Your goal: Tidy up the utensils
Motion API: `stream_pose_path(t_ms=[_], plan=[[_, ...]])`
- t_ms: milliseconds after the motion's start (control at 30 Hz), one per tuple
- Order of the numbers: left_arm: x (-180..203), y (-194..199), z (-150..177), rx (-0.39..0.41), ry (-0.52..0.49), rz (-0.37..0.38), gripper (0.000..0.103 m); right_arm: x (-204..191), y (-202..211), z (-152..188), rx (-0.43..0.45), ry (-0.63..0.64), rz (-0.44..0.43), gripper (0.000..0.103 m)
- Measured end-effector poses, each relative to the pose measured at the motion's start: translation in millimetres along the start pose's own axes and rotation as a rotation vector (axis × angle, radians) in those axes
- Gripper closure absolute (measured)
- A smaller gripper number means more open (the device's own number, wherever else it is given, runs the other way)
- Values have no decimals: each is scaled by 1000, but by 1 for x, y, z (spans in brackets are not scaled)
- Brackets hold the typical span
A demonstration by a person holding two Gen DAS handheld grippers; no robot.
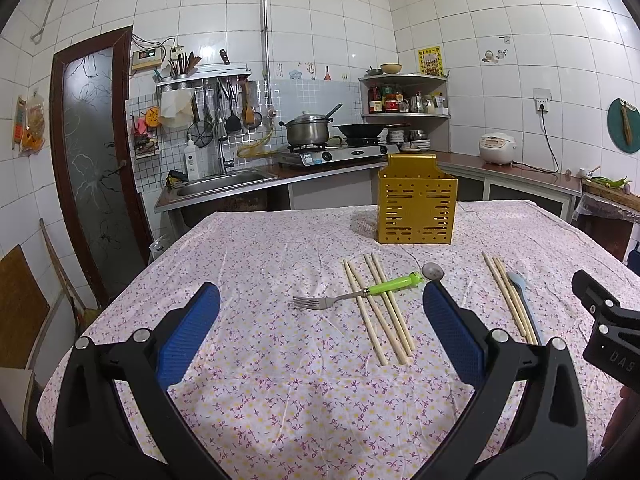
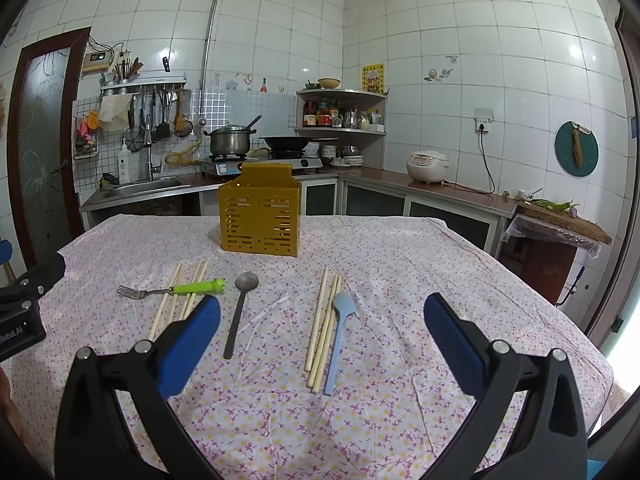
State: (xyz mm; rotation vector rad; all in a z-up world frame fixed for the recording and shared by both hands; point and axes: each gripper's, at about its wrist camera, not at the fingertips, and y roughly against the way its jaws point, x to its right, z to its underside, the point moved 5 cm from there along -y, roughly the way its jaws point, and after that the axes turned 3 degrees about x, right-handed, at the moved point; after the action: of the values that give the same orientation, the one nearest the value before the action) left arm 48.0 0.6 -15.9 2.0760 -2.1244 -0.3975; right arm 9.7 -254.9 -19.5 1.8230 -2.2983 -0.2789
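Step in hand: the start of the sorting, by my reading; every utensil lies loose on the tablecloth [image 2: 400, 264] and nothing shows above the rim of the yellow holder [image 2: 260, 220].
Left gripper [image 1: 320, 328]: blue fingers spread wide, holding nothing, hovering over the near part of the table and facing the fork.
Right gripper [image 2: 320, 344]: fingers spread wide too and empty, facing the right-hand bundle of chopsticks and the blue spoon.
Holder: upright near the far edge of the table, well apart from both grippers, open at the top, slotted walls.
Fork [image 1: 352, 294]: green handle, lying across the left chopsticks [image 1: 378, 306], tines pointing left.
Left chopsticks: four sticks, side by side, under the fork handle.
Metal spoon [image 2: 239, 312]: between the two bundles, bowl toward the holder; in the left view only its bowl shows past a finger.
Right chopsticks [image 2: 322, 328]: three sticks close together, touching or just beside the blue spoon [image 2: 339, 336].
Next move, as I judge it: one gripper comes down on a single piece, closes on it and carries it to the holder's open top.
What it calls for: the fork likely goes first on the left, since it rests on the sticks; thin sticks flat on cloth need a low, square pinch, or they may roll away.
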Motion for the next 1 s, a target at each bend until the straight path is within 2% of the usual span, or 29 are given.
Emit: stream_pose_path(t_ms=[733, 1000], plan=[[0, -1, 1, -7, -2, -3, 5, -1, -1, 3, -8, 0, -5, 4], [-2, -18, 8, -55, 17, 5, 5, -3, -13, 11, -47, -5, -23, 4]])
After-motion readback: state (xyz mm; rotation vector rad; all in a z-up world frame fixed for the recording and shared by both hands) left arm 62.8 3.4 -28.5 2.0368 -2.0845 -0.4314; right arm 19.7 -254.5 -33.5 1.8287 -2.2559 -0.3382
